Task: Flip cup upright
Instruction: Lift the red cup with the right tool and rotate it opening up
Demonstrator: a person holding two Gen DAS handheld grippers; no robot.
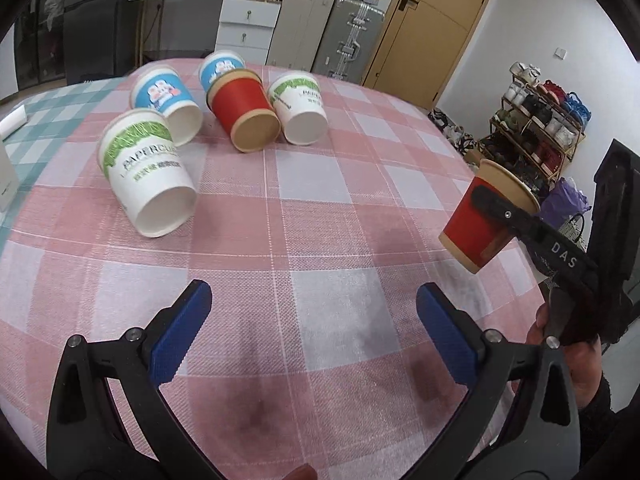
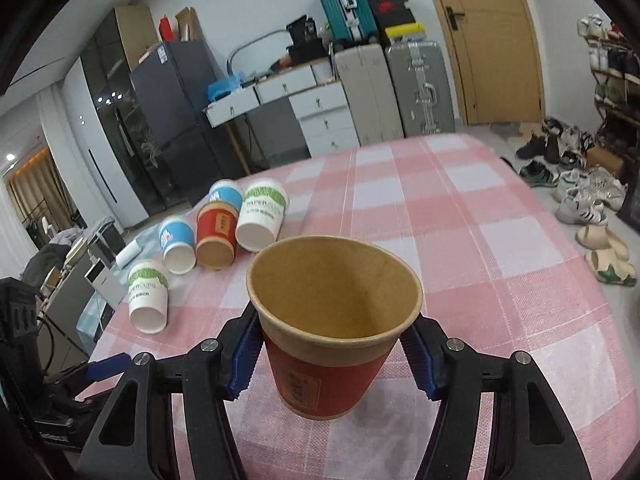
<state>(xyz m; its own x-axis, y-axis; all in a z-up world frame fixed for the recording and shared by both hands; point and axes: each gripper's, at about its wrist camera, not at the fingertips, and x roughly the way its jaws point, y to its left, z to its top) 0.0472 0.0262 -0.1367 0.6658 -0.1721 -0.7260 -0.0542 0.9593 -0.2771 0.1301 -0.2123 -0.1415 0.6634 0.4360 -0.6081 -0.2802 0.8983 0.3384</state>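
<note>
We see the right gripper (image 2: 334, 354) pinching a red paper cup (image 2: 324, 344) between its blue pads (image 2: 244, 360), one pad on each side of the wall just under the brown rim. The cup's mouth faces up and a little toward the camera, so its long axis stands near vertical with a slight tilt; the brown inside is bare. From the left wrist view the same cup (image 1: 486, 222) hangs above the pink checked tablecloth (image 1: 320, 216), its base clear of the cloth, mouth leaning up and away.

Taking that held cup as our landmark, five more cups lie on their sides well apart from it, toward the far left of the table: a white PAPERCUPS cup with a green band (image 1: 146, 178) nearest, then a blue-and-white cup (image 1: 166, 100), another red cup (image 1: 244, 114), a second green-banded white cup (image 1: 300, 106) and a second blue cup (image 1: 220, 66) behind the red one.

The left gripper (image 1: 314, 322) hovers low over the cloth, beside the landmark, fingers spread wide with nothing between them.
</note>
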